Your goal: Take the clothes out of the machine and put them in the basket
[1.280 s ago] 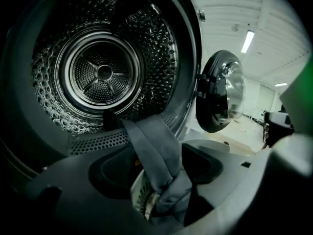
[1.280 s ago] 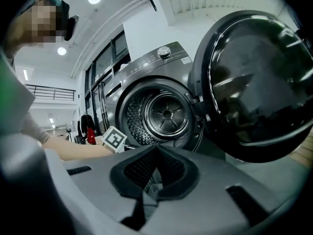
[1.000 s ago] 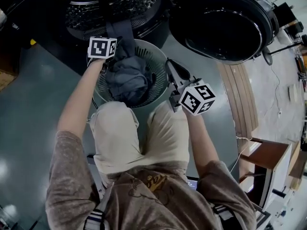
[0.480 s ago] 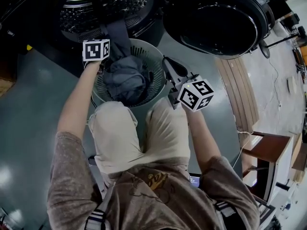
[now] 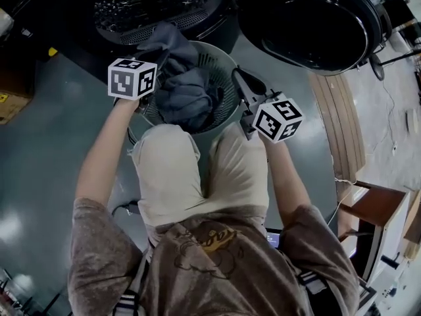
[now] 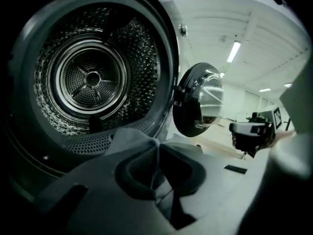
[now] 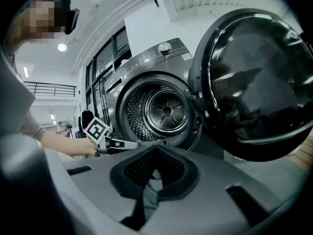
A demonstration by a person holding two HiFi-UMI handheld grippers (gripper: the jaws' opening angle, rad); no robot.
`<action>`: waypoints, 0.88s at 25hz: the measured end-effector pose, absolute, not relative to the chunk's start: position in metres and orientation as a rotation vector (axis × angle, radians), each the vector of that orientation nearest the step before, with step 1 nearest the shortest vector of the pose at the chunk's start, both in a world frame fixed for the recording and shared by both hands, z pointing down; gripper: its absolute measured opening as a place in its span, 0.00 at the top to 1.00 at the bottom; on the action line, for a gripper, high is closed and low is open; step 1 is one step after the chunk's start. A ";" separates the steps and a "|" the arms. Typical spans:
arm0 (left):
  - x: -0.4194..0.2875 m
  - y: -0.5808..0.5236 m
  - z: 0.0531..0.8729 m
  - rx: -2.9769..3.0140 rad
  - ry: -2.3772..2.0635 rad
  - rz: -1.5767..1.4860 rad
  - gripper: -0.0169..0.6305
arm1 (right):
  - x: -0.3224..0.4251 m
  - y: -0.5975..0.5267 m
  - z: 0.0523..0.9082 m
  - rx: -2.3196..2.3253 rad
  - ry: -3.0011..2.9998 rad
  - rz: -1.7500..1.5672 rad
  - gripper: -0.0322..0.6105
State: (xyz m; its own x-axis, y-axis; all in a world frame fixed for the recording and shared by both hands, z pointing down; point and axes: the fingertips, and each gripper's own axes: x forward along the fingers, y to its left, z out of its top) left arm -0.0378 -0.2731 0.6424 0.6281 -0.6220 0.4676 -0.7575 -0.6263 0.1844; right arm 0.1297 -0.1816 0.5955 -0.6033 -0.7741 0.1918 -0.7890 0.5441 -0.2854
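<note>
In the head view my left gripper (image 5: 160, 56) is shut on a grey garment (image 5: 166, 39), lifted just in front of the washing machine's open drum (image 5: 158, 5). The left gripper view has that grey garment (image 6: 131, 137) pinched between the jaws of my left gripper (image 6: 157, 176), and the steel drum (image 6: 93, 80) behind shows no clothes. The round mesh basket (image 5: 222, 66) stands below the drum with dark clothes (image 5: 187, 97) piled in it. My right gripper (image 5: 239, 79) is shut on the basket's right rim; the right gripper (image 7: 149, 190) has a grey strip and mesh between its jaws.
The machine's round door (image 5: 309, 22) hangs open to the right, above the basket's right side. The person's knees (image 5: 164, 176) are right behind the basket. A wooden board (image 5: 332, 124) and furniture (image 5: 371, 222) lie to the right. Grey floor (image 5: 39, 150) spreads to the left.
My left gripper has closed on the grey garment that hung from the drum's lip and lifted it up and back. The right gripper has stayed on the basket's rim.
</note>
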 end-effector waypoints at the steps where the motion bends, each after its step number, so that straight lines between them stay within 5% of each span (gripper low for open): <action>1: -0.036 -0.264 0.638 2.496 -1.077 0.503 0.94 | 0.128 -0.182 0.597 1.370 -2.725 0.539 0.95; 11: -0.011 -0.201 0.623 2.596 -0.864 0.551 0.92 | 0.118 -0.184 0.602 1.334 -2.753 0.561 0.95; 16: -0.017 -0.206 0.624 2.588 -0.877 0.533 0.70 | 0.117 -0.191 0.602 1.343 -2.761 0.567 0.95; 22: -0.019 -0.220 0.616 2.622 -0.864 0.517 0.67 | 0.115 -0.204 0.599 1.373 -2.734 0.617 0.95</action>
